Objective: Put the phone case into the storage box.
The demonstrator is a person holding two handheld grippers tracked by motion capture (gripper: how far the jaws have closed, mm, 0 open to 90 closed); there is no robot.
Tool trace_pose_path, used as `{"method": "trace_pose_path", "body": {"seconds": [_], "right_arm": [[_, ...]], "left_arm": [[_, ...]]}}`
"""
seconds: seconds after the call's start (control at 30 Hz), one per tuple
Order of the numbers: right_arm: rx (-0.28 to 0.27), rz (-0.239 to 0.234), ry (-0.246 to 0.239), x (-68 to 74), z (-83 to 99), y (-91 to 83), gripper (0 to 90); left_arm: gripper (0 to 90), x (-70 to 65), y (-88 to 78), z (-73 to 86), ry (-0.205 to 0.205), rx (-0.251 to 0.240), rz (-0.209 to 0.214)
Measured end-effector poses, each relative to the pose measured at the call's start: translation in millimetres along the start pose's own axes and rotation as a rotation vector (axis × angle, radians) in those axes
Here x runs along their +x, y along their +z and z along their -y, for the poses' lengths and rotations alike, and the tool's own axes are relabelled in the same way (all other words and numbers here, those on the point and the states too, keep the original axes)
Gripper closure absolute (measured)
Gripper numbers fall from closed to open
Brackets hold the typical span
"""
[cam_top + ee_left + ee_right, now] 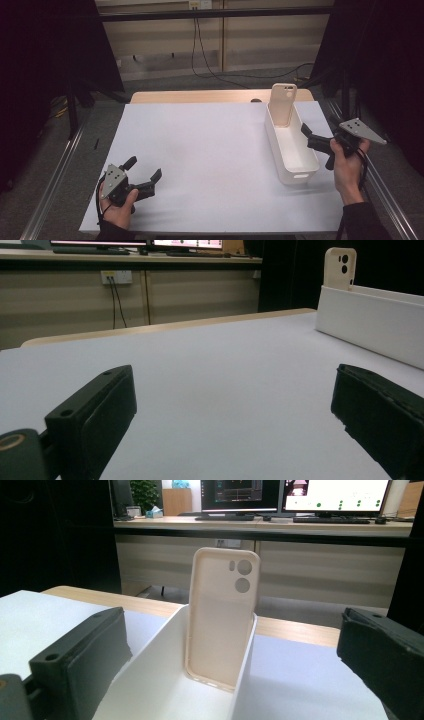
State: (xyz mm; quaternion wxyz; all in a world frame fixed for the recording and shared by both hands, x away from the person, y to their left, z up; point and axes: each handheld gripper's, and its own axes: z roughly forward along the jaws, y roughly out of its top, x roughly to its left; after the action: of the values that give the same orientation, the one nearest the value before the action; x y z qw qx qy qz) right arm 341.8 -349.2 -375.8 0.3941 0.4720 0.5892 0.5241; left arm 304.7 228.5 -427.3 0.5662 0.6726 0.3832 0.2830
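Because nothing is being held right now, the left gripper (141, 175) sits low at the near left corner of the desk (200, 150), which has a big white sheet on it. Its jaws are wide open with only bare sheet between them. The hand wraps around its back, and it points forward and a bit to the right.

Farther up on the right side, the right gripper (311, 137) hangs just beside the long white plastic box (295, 162). Its jaws are wide open too and hold nothing. The hand holds it up from below, pointing it at the far end of the box.

At that far end, the pale beige phone case (222, 625) stands up tall, leaning on the box's end wall, probably so it is easy to grab. I think the right gripper is lined up to reach for it.
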Motion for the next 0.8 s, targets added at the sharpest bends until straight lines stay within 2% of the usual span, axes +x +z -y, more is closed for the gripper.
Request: {"method": "trace_pose_path", "body": {"seconds": [0.13,0.23,0.57,0.67,0.8], "right_arm": [[0.002,-0.003,-0.006,5.9,2.2,-5.6,0.0],[0.003,0.012,-0.021,11.0,5.6,-12.0,0.0],[0.009,0.035,-0.027,19.8,11.6,-28.3,0.0],[0.006,0.035,-0.025,22.4,12.3,-34.6,0.0],[0.003,0.040,-0.026,25.4,14.4,-43.9,0.0]], "left_arm": [[4.2,-0.4,-0.4,-0.3,0.000,-0.002,0.004],[4.2,-1.0,-0.7,-0.6,0.003,-0.001,0.008],[4.2,-1.1,-0.7,-0.6,0.001,-0.001,0.010],[4.2,-1.1,-0.9,0.1,-0.012,0.000,0.013],[4.2,-1.9,-1.8,0.2,-0.006,0.002,0.016]]}}
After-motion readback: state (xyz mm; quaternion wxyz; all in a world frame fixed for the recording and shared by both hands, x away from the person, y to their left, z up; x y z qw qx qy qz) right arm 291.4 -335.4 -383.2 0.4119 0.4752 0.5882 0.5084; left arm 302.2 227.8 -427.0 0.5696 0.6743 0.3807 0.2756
